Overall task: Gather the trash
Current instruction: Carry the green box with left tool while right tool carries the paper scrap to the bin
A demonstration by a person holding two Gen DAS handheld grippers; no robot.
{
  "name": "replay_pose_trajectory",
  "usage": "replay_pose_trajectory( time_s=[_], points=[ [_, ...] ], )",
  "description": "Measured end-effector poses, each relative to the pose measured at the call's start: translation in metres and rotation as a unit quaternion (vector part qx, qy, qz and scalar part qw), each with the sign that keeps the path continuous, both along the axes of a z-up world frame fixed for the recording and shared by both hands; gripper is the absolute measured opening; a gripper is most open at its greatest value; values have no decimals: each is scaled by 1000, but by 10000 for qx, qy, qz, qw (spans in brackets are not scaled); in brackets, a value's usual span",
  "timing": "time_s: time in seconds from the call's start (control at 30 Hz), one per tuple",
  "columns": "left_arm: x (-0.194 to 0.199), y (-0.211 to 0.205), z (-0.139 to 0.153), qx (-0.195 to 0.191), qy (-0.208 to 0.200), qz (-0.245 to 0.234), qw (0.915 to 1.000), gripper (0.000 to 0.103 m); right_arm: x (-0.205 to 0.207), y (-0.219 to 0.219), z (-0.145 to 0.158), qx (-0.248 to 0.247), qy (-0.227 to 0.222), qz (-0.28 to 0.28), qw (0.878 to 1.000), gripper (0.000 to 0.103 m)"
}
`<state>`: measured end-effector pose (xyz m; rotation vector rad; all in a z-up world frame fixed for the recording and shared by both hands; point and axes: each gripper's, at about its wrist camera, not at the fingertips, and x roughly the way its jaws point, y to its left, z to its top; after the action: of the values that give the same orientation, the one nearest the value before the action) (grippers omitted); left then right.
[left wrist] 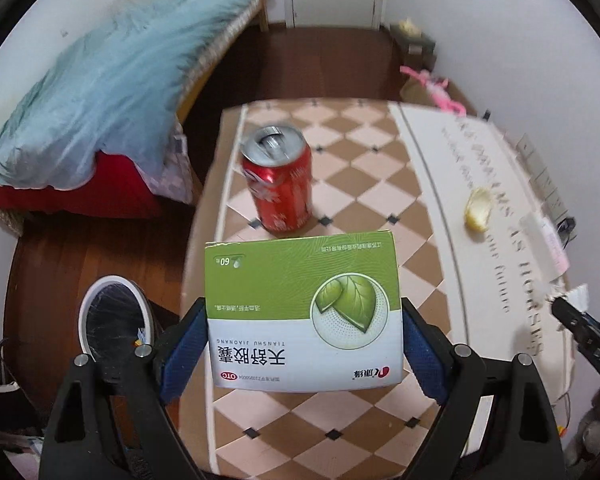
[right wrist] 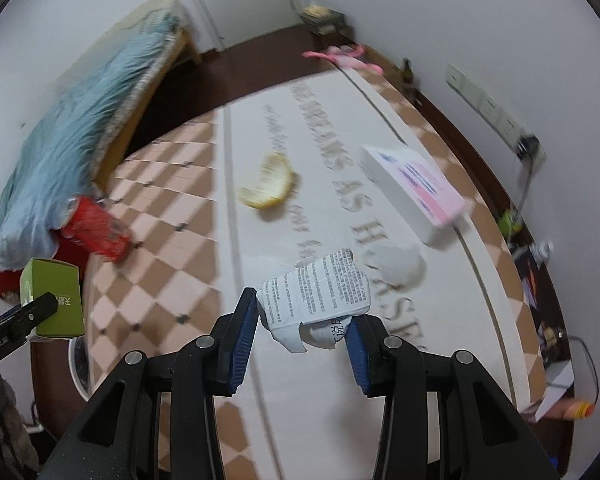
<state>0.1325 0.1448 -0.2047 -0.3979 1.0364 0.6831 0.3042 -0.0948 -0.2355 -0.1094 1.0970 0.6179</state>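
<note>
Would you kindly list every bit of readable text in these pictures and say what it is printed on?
"TIANSHU JIAONANG", "天舒胶囊", "OTC", "60": green and white box held in the left claw, printed upside down in the left wrist view.
"AS H": large lettering on the tablecloth; the remaining words are blurred.
Crumpled paper in the right claw: print too small.
Red can, pink and white box: blurred.

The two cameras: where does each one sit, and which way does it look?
Left wrist: on the left gripper, looking along its fingers at the green box it grips, the red can behind.
Right wrist: on the right gripper, looking over the crumpled leaflet it grips.
Shared: table, can, yellow peel, each other's gripper.
</note>
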Motion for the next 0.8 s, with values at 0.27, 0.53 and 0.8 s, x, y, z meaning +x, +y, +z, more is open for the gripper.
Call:
replay_pose_trajectory(
  time_s=[0.27, 0.53, 0.8],
  points=[
    [-58, 22, 63, 346, -605, 338, 9970, 89, -55, 66, 56, 447, -271, 877, 9948, 43],
    [-146, 74, 103, 780, -754, 950, 9895, 89, -140, 169, 83, 767, -283, 1979, 9768, 43],
    [-238, 158, 80, 729, -496, 1805, 9796, 89, -241, 298, 43, 539, 117, 3097, 9492, 43]
  ],
)
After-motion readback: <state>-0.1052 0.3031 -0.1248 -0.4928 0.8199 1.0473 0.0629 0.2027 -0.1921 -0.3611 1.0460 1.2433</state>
